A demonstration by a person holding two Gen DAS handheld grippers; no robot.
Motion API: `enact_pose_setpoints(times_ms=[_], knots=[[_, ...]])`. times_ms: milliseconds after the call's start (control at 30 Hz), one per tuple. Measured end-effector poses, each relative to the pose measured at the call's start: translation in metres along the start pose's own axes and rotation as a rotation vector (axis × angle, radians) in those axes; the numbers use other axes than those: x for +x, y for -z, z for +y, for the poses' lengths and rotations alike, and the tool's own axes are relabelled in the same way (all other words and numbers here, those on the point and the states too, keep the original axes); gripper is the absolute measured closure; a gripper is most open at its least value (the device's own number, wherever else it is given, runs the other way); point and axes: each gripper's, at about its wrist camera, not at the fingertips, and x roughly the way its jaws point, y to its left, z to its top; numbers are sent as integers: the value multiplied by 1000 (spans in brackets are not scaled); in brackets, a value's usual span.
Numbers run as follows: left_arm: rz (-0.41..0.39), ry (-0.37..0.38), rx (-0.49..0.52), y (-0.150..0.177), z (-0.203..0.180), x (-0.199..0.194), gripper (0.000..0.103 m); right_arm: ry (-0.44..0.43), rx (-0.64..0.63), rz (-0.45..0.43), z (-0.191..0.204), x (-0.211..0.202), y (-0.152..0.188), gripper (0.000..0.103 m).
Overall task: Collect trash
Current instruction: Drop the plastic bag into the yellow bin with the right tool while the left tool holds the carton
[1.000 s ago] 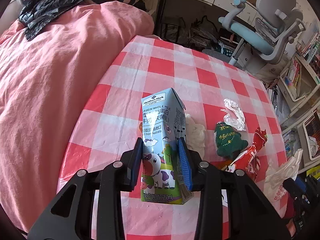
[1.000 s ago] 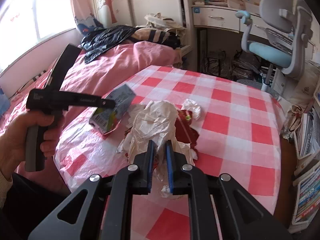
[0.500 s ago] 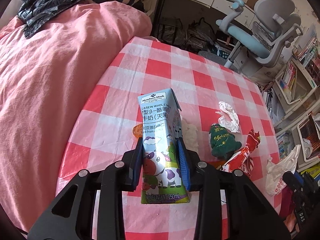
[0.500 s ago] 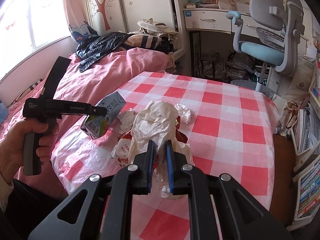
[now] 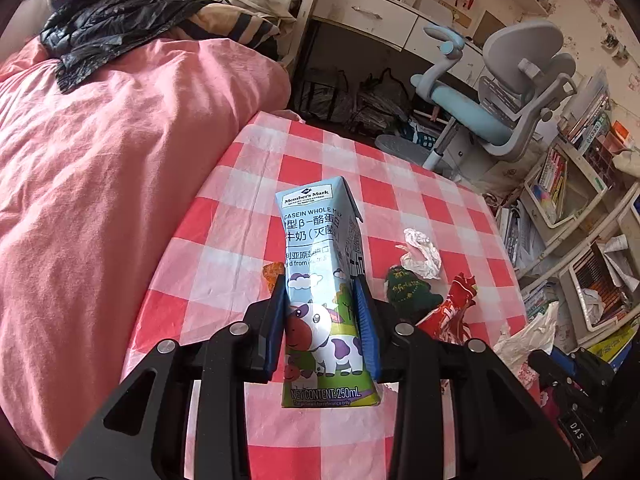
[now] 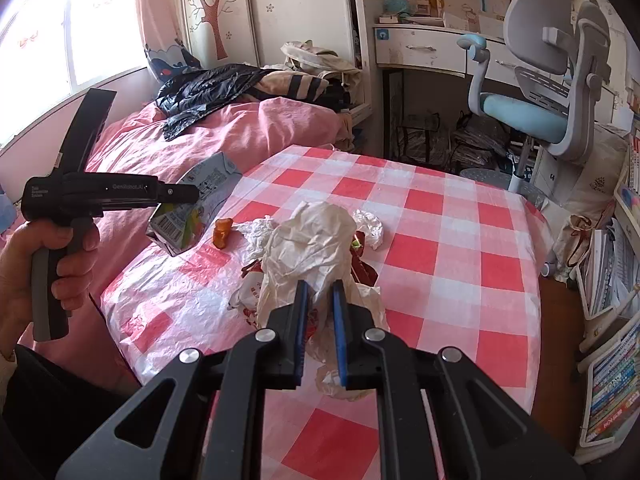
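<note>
Left gripper (image 5: 322,320) clamps the milk carton (image 5: 320,280), now lifted off the checked table (image 5: 400,200) versus a second ago. Right gripper (image 6: 319,320) stays pinched narrow on the white plastic bag (image 6: 308,240). Carton looks ready for bagging.

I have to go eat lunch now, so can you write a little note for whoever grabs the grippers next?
Left gripper: jaws shut on the milk carton, held off the table.
Right gripper: jaws shut on the white plastic bag.
On the table: orange scrap, crumpled tissue, green wrapper, red wrapper.
Done: carton picked up.
Left: carton probably goes in the bag, then the rest.
</note>
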Motion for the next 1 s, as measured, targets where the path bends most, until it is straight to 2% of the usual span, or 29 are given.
enact_pose_setpoints(times_ms=[167, 333, 567, 900, 1000], knots=[[-44, 46, 4, 9, -1, -23, 72, -46, -40, 13, 13, -6, 5, 90], [-79, 55, 5, 21, 0, -44, 72, -127, -103, 23, 41, -20, 18, 90], [-88, 47, -9, 46, 1, -64, 72, -213, -170, 95, 83, -36, 59, 90], [-107, 6, 59, 99, -14, -100, 72, -288, -254, 241, 130, -46, 121, 89], [-103, -1, 86, 114, -19, -107, 72, -293, -266, 288, 138, -46, 136, 85]])
